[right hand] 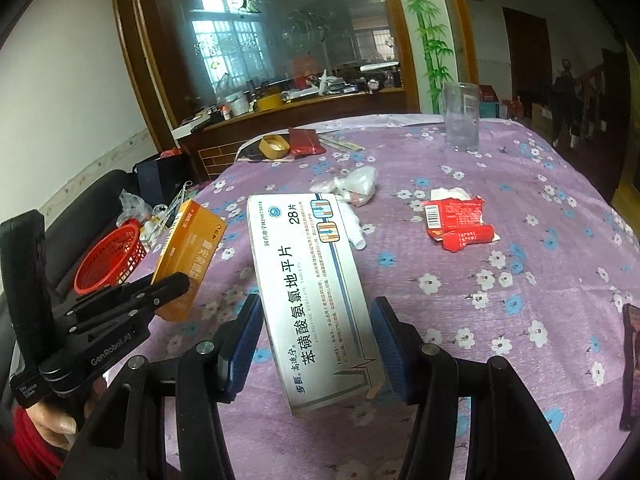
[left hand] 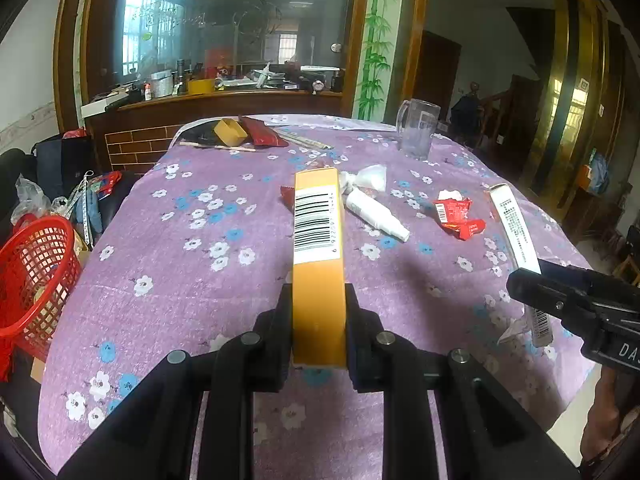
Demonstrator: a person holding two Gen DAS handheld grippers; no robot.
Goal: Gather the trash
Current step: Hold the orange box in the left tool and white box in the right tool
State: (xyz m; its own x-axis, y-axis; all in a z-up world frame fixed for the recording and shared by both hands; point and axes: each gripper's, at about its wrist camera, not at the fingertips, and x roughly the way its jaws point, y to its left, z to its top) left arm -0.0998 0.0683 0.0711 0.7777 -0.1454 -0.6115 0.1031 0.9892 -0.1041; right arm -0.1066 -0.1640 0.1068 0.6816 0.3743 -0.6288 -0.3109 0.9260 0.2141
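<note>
Left gripper (left hand: 319, 328): jaws clamped on the narrow sides of the orange box (left hand: 318, 256), barcode face up, box sticking straight out toward 12 o'clock, lifted off the purple floral tablecloth (left hand: 200, 280).

Right gripper (right hand: 316, 344): blue-padded fingers (right hand: 390, 344) either side of the white medicine box (right hand: 312, 292), printed face up. Box reads as held above the cloth; left pad contact is clear, right pad looks touching but hard to confirm at the edge.

In the right wrist view the left gripper and its orange box sit at 9 o'clock, with the red mesh basket (right hand: 110, 260) just beyond them, off the table edge. The left wrist view shows the same basket (left hand: 34, 276) at 9 o'clock, low beside the table.

Mid-table trash: white tube (left hand: 376, 212) at 12–1 o'clock, crumpled clear plastic wrap (left hand: 368, 178) just behind it, torn red wrapper (left hand: 456, 212) at 2 o'clock.

Far edge: clear glass mug (left hand: 418, 128) at 1 o'clock, yellow tape roll (left hand: 230, 132) and dark red packet (left hand: 262, 132) at 11 o'clock.
</note>
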